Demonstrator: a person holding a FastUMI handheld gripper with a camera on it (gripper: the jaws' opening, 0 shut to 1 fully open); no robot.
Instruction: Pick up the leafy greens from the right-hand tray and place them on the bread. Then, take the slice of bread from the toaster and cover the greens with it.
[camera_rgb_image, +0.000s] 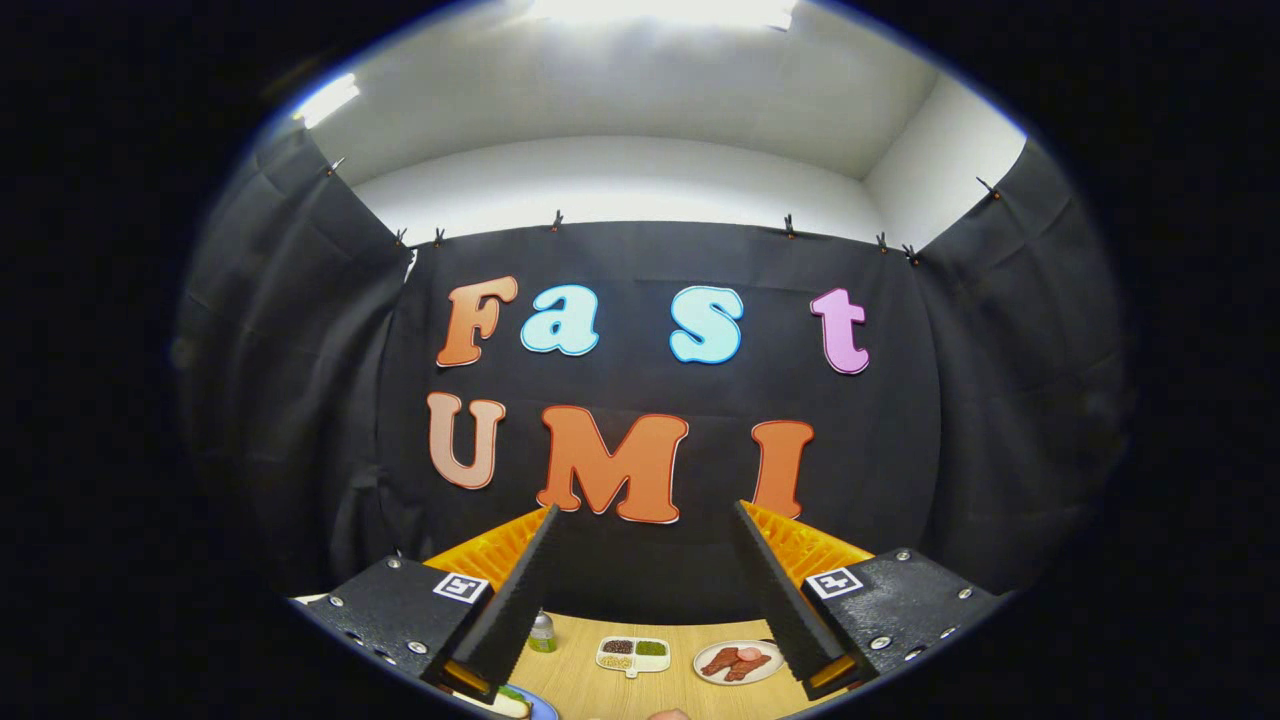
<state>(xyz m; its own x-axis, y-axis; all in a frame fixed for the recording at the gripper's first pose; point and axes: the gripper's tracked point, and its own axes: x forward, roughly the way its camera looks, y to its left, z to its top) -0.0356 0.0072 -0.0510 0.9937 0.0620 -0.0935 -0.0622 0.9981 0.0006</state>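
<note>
The fingers (645, 520) stood wide apart with nothing between them, raised well above the bench (590, 690) and aimed nearly level at the cloth wall. Beneath them on the bench lay a divided tray (632, 654) with a green patch, a plate (737, 662) of reddish pieces to its right, and a small bottle (542, 633) to its left. By the left finger a blue-rimmed plate (520, 705) peeked in. I couldn't make out greens or toaster for certain. Whichever step was in hand, tipping the fingers down would likely help.

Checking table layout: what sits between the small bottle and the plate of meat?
In the gripper view, a white divided dish sits between the bottle and the plate, beyond the open gripper.
</note>
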